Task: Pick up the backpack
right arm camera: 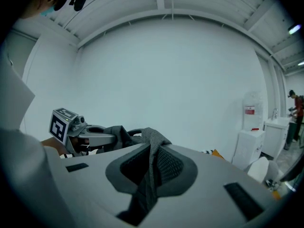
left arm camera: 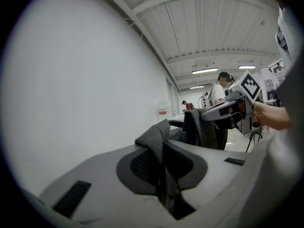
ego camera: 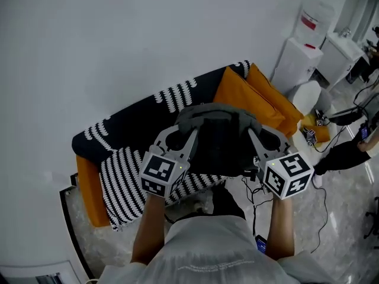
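The backpack (ego camera: 220,147) is dark, soft and slumped, with a lighter grey woven band across its top. It hangs between the two pairs of fingers, above a sofa (ego camera: 127,129) of black cloth with white stripes and plump orange cushions (ego camera: 251,96). The left gripper (left arm camera: 160,156) has its smooth grey fingers pinched on a fold of the pack's coarse grey cloth, which bunches up just above the dark ribbed pads. The right gripper (right arm camera: 148,167) is clamped likewise on a strip of the same weave (mesh-textured pads on either side). The pack's lower end merges with dark shapes nearer the person. Which strap or handle each pair grips cannot be told.
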`<action>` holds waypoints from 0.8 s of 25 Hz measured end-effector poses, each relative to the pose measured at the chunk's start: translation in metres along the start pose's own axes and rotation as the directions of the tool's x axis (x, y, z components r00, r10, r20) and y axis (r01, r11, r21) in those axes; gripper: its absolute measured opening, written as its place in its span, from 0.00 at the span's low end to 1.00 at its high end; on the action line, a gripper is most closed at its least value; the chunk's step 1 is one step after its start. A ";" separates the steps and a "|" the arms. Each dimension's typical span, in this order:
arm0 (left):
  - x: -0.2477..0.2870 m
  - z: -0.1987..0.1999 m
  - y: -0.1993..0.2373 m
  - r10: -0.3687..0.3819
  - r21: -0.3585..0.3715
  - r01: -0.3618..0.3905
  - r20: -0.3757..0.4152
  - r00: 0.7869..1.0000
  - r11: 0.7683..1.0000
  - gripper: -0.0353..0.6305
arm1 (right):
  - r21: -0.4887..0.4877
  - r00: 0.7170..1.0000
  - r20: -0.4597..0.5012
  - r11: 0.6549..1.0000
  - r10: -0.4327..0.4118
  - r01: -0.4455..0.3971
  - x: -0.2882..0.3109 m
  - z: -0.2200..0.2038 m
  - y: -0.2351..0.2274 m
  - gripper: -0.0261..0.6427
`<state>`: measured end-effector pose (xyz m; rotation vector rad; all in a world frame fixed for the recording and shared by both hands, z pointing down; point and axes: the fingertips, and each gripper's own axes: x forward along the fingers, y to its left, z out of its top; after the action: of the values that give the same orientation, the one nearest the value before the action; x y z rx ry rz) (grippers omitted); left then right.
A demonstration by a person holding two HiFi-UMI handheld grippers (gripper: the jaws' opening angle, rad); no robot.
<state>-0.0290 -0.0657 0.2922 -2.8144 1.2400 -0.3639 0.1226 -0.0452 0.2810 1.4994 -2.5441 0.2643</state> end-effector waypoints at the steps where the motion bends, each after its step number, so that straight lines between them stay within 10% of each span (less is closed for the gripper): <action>1: -0.004 0.003 -0.003 0.000 0.008 0.000 0.004 1.000 1.000 0.14 | -0.006 1.000 0.005 1.000 -0.002 0.002 -0.006 0.001 0.003 0.09; 20: -0.027 0.008 -0.028 -0.008 0.060 0.008 0.002 1.000 0.998 0.14 | -0.024 1.000 0.000 0.999 0.025 -0.025 -0.029 0.001 0.011 0.09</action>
<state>-0.0247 -0.0277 0.2828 -2.7693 1.1973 -0.3918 0.1264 -0.0159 0.2729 1.4598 -2.5586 0.2359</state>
